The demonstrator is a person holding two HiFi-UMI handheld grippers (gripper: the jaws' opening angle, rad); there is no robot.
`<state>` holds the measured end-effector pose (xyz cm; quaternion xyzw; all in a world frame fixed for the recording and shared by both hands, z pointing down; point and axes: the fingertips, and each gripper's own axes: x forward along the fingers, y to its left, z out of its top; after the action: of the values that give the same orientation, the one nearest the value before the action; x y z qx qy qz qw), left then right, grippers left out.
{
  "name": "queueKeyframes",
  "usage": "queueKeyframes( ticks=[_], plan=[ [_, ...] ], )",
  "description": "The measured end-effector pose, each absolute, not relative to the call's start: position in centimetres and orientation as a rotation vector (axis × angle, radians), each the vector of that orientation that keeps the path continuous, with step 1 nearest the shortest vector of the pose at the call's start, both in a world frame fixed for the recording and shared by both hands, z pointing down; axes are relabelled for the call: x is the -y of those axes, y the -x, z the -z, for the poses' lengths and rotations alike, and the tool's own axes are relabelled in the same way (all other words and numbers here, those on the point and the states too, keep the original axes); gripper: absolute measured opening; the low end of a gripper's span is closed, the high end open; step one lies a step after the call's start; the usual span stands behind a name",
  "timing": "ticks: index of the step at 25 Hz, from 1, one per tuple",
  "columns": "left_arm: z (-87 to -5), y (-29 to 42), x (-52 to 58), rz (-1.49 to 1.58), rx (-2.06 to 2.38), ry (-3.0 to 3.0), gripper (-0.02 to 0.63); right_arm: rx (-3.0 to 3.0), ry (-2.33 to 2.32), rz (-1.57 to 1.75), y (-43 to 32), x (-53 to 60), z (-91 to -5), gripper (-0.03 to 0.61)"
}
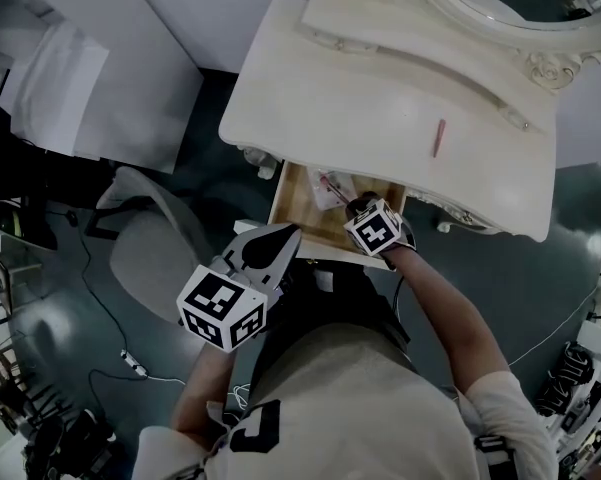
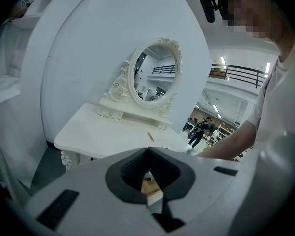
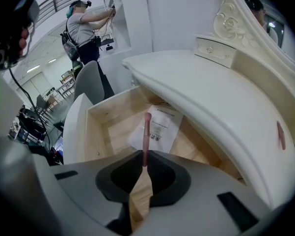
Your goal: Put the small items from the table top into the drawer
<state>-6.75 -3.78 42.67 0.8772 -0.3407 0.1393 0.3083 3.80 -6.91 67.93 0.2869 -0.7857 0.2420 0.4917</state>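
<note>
Pinching a thin pink stick (image 3: 146, 132) in the right gripper (image 3: 144, 162), with the jaws closed down on its near end. Pointing steeply down into the open drawer (image 3: 95, 132), under the table's near edge, the stick reaching out over a printed sheet (image 3: 159, 129) lying on the wooden bottom. Not showing, in any view, whether the far tip is touching that sheet.

Holding the left gripper (image 2: 147, 150) nearer and to the left, jaws together at the tips and gripping nothing, just beside the drawer's near left corner.

Working at a cream table (image 1: 320, 88) with a curved top and carved legs, carrying an oval mirror (image 2: 154, 73) in an ornate frame along its far edge. Leaving a second stick (image 1: 438, 138) lying flat on the top, right of the middle, well apart from the drawer and from both grippers.

Standing on a dark grey floor (image 1: 540, 298), with a grey chair (image 1: 150, 258) to the left of the drawer and cables (image 1: 130, 363) trailing across the floor nearer still. Looking past white panels into a bright hall with railings, a person (image 3: 86, 31) reaching up at shelves far off.

Showing the held stick as slim, straight and dusky pink, with a slightly thicker, rounded far end. Matching the second stick in colour and slimness.
</note>
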Motion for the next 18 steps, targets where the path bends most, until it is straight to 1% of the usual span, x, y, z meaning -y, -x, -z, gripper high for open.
queueKeyframes(
  ticks=[18],
  plan=[
    [-42.9, 8.2, 2.9, -0.369, 0.895, -2.321, 0.055, 1.884, -0.644, -0.426, -3.1, 6.0, -69.2, 0.049]
  ],
)
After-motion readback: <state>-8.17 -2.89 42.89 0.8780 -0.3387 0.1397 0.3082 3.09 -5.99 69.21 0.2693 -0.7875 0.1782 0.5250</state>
